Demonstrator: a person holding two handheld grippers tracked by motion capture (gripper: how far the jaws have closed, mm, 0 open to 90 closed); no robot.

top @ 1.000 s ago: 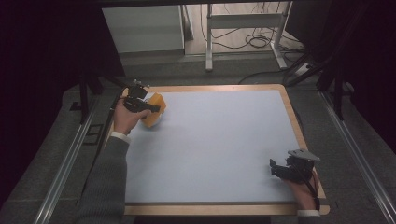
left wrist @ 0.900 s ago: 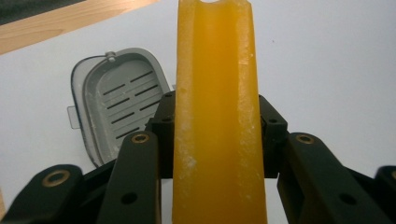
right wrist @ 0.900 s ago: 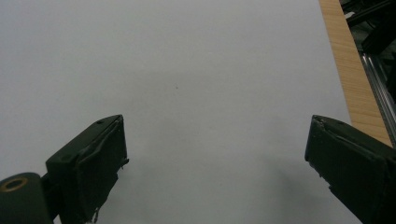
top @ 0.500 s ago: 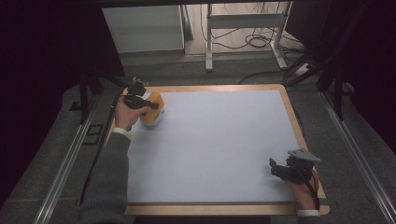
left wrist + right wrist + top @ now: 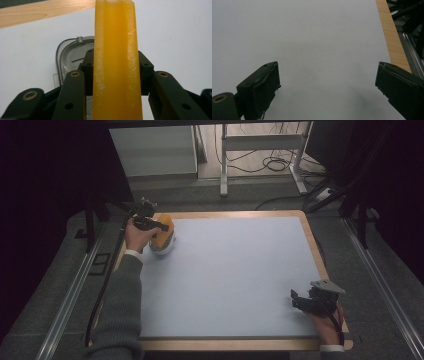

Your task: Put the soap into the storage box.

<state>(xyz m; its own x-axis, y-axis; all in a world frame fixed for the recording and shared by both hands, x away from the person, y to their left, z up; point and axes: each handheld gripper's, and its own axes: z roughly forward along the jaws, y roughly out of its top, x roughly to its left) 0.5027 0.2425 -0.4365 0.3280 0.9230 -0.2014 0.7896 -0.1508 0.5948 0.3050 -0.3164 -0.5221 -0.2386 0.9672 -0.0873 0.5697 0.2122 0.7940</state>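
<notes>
A thick orange slab (image 5: 115, 37) stands edge-on between the jaws of my left gripper (image 5: 116, 68), which is shut on it. In the high view the orange slab (image 5: 165, 233) is at the board's far left corner, tilted over a pale container (image 5: 162, 247), with the left gripper (image 5: 148, 223) on its left side. Beneath the slab lies the container (image 5: 70, 53), silvery with a clear rim. My right gripper (image 5: 306, 301) rests low at the near right of the white mat and stands open (image 5: 328, 75) over bare mat.
The white mat (image 5: 235, 275) covers a board with a wooden rim (image 5: 230, 213). Metal rails (image 5: 75, 295) run along both sides. Beyond the far edge are table legs and cables (image 5: 272, 165) on the floor.
The left gripper and the orange slab have shifted only slightly at the far left corner. The right gripper has stayed in place.
</notes>
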